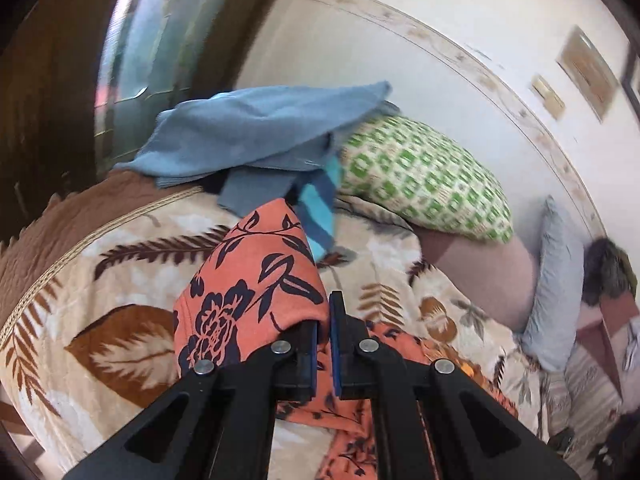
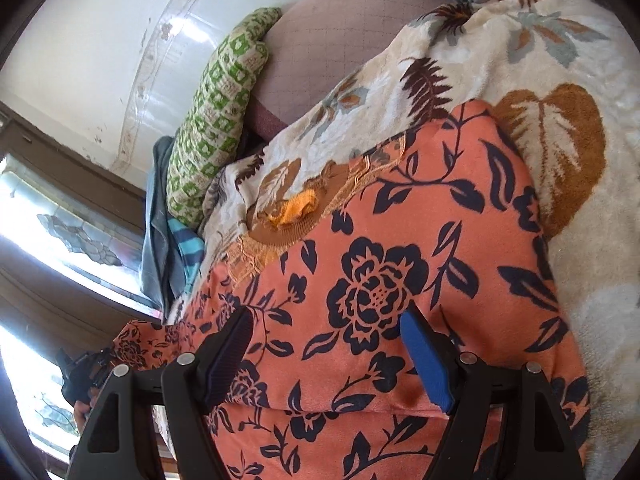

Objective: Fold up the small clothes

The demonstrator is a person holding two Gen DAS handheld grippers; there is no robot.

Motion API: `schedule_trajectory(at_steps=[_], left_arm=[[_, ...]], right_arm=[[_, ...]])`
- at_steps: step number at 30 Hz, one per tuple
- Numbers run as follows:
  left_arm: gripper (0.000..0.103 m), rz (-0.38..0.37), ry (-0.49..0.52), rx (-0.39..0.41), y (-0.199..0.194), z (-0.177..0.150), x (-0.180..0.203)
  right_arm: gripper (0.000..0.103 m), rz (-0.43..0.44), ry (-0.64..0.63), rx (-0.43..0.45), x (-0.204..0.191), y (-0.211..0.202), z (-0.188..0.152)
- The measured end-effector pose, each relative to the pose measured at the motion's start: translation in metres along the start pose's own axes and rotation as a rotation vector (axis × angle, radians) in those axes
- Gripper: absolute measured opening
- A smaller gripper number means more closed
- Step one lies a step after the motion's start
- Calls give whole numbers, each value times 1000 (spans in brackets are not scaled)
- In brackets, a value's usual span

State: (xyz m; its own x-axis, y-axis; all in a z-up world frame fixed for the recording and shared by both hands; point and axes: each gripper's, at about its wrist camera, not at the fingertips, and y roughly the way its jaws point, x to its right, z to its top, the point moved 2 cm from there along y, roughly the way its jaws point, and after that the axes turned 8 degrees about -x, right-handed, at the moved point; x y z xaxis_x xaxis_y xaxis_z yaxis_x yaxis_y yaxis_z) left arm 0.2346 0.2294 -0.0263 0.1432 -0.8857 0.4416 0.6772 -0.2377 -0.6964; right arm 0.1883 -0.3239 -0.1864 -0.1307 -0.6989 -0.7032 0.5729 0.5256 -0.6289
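White wall; bright window (patterned glass); leaf-print bedspread.

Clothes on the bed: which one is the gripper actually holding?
The orange floral garment, pinched in the left gripper. The blue garment and striped piece lie untouched beside the green pillow.

The orange floral-print garment lay on the cream leaf-patterned blanket (covering the bed), with the blue cloth pile behind it, left of the green-checked pillow.
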Motion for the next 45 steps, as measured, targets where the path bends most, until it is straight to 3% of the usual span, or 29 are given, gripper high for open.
schedule_trajectory(at_steps=[7, 15, 17, 18, 19, 22, 26, 28, 30, 33, 36, 39, 41, 45], left_arm=[[5, -116, 317, -120, 40, -56, 166], [6, -192, 521, -367, 133, -197, 299], [22, -133, 597, -454, 160, -229, 321], [37, -110, 626, -496, 170, -242, 327], [46, -96, 641, -515, 175, -251, 328], [58, -122, 650, -499, 166, -253, 330], [72, -211, 657, -418, 139, -223, 335], [79, -200, 671, -416, 130, -211, 333], [83, -162, 697, -472, 133, -206, 328], [89, 8, 744, -697, 162, -224, 301], [88, 58, 713, -730, 164, -234, 265], [88, -68, 627, -599, 131, -214, 235], [89, -109, 540, -477, 110, -192, 208], [89, -14, 313, -273, 104, -153, 144]], right_arm=[[79, 62, 94, 95, 21, -44, 14], [79, 108, 154, 199, 48, -95, 31], [79, 118, 173, 219, 55, -105, 33], [79, 125, 185, 226, 59, -109, 34], [79, 133, 195, 231, 63, -113, 35], [79, 140, 206, 232, 68, -118, 37], [79, 136, 185, 214, 63, -114, 39], [79, 147, 183, 207, 58, -110, 37], [79, 152, 171, 193, 51, -104, 35], [79, 131, 141, 158, 40, -91, 31], [79, 91, 111, 122, 30, -77, 26], [79, 76, 72, 93, 17, -66, 21], [79, 51, 23, 79, 4, -60, 17], [79, -19, -136, 36, -34, -43, 5]])
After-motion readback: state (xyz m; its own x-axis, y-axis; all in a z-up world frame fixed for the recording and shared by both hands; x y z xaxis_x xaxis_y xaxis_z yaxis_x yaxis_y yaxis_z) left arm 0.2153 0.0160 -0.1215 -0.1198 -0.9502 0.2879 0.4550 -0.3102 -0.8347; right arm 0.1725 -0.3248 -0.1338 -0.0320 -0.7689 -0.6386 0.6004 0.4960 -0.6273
